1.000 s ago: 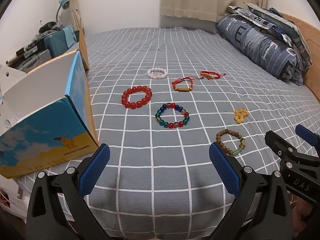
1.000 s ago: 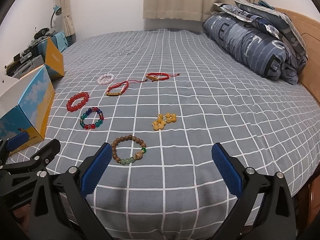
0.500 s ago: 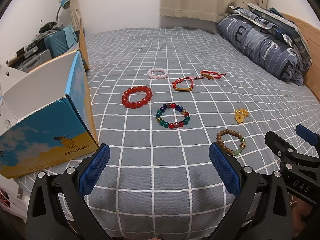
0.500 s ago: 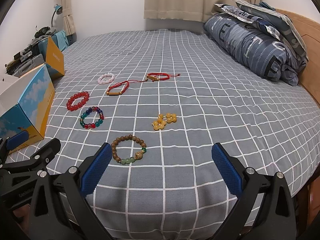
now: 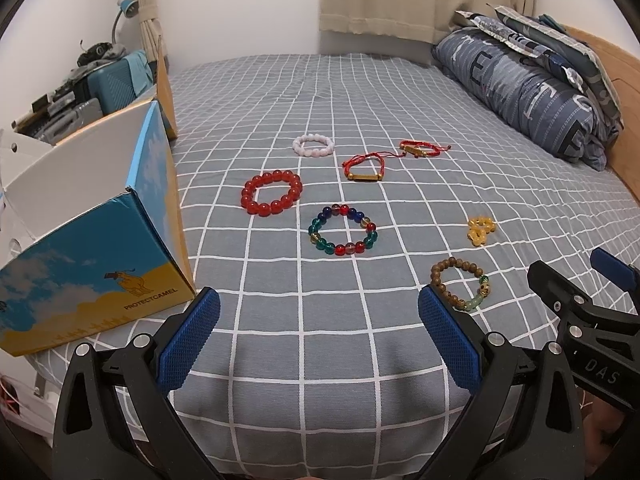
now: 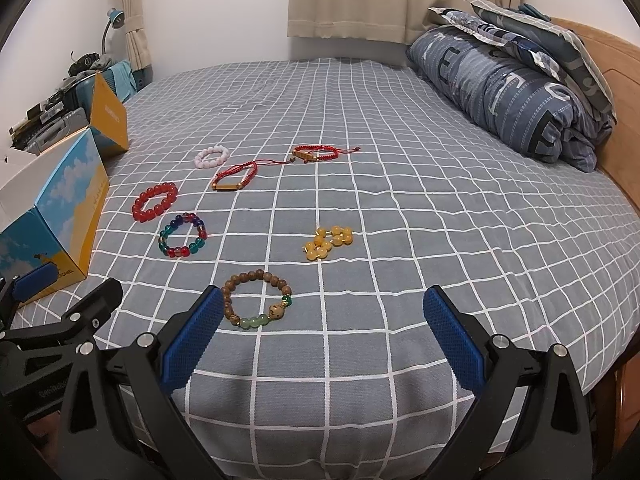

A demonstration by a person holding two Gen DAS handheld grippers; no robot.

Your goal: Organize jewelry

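Several bracelets lie on the grey checked bedspread (image 5: 320, 92): a red bead one (image 5: 271, 193), a multicolour bead one (image 5: 343, 230), a pale pink one (image 5: 313, 146), two red cord ones (image 5: 365, 167) (image 5: 421, 148), a yellow bead one (image 5: 481, 231) and a brown wooden one (image 5: 461, 284) (image 6: 256, 300). An open blue-and-yellow box (image 5: 92, 248) stands at the left. My left gripper (image 5: 319, 340) is open and empty near the bed's front edge. My right gripper (image 6: 320, 340) is open and empty, just short of the brown bracelet.
A rolled blue duvet and pillows (image 6: 516, 84) lie along the wooden headboard (image 6: 616, 92) at the right. A suitcase and clutter (image 5: 108, 76) stand beyond the bed at the left. A second yellow box flap (image 6: 108, 120) rises behind the open box.
Both grippers have edged slightly forward over the bed. Nothing on the bed has moved.
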